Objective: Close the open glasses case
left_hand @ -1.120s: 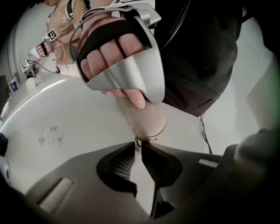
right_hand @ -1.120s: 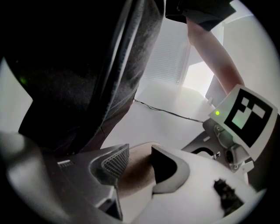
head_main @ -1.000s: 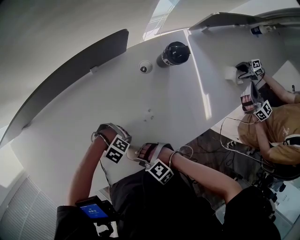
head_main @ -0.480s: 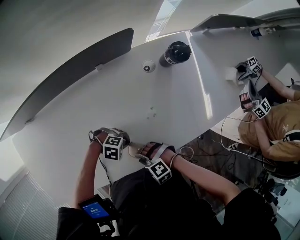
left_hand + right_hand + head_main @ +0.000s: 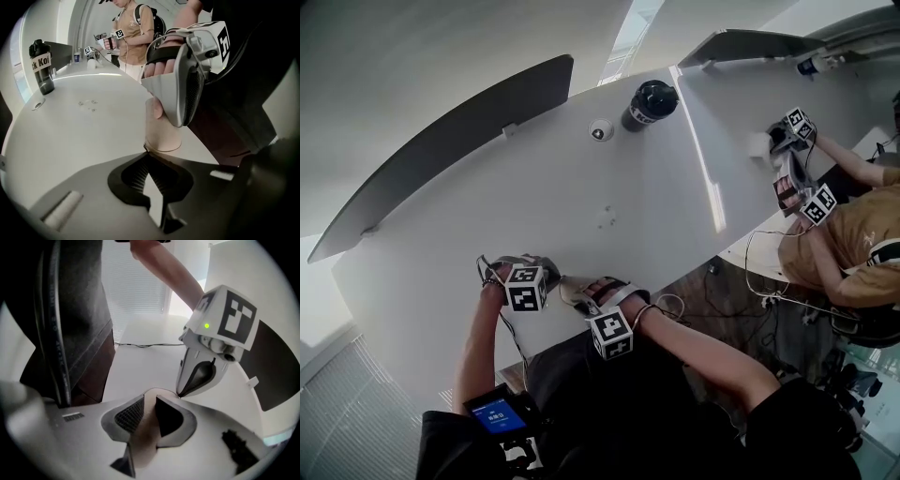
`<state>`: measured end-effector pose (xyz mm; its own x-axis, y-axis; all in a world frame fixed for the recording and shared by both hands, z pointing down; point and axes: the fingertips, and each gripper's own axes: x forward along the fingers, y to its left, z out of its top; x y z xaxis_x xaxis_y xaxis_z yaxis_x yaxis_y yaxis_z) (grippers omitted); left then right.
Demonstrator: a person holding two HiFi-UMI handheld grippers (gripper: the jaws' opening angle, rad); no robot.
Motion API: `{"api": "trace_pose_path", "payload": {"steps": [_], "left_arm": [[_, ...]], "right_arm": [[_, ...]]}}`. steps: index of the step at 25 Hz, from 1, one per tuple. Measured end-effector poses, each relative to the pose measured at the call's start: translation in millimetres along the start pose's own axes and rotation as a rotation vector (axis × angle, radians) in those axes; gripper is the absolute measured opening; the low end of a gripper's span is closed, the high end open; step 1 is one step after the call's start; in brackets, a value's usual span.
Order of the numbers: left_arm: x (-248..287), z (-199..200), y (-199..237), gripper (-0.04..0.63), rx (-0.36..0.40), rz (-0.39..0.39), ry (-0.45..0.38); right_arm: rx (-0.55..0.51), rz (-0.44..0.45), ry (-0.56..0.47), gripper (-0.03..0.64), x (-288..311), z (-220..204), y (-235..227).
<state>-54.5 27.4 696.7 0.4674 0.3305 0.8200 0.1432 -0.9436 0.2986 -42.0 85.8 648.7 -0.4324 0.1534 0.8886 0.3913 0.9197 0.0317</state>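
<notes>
Glasses case (image 5: 146,427), tan in colour, sits right between the jaws of the right claw (image 5: 149,400) and fills the gap from pad to pad. Those jaws have just been closing and appear to press on it from both sides.

The same case stands straight ahead of the left claw (image 5: 145,149), at or just beyond its tips. That claw's jaws are together at the tips; whether they pinch an edge of the case I cannot tell.

From above, the case lies between the two claws, to the right of the left one and ahead of the right one, close to the near edge of the table (image 5: 609,187). Its long axis seems to run from one claw toward the other, though too little of it shows to be sure. The right claw is the nearer, since it has the case in its grip.

The jaws hide whether the lid is fully down. I judge this squeeze to be the closing step: the right claw must press squarely across the case while the left steadies the end.
</notes>
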Motion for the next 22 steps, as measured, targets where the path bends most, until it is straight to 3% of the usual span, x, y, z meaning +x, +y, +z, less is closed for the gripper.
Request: {"api": "trace_pose_path", "payload": {"steps": [5,10,12,15,19,22], "left_arm": [[-7,-4,-3,0.004,-0.065,0.024,-0.062],[-34,-56,-14,0.002,-0.152,0.081,0.002],[-38,-60,-9,0.003,-0.085,0.179,0.006],[-30,-40,8,0.008,0.105,0.311,0.007],[-10,-7,5,0.087,0.196,0.215,-0.018],[-2,-3,4,0.094,0.218,0.18,-0.016]], "right_arm": [[0.037,0.009,0.005,0.075,0,2,-4],[0.052,0.006,0.006,0.074,-3,-2,-6],[0.045,0.009,0.015,0.074,-3,-4,-5],[0.043,0.014,0.026,0.074,-1,-2,-5],[0.037,0.012,0.047,0.074,3,2,-6],[0.029,0.011,0.054,0.074,4,4,-6]]}}
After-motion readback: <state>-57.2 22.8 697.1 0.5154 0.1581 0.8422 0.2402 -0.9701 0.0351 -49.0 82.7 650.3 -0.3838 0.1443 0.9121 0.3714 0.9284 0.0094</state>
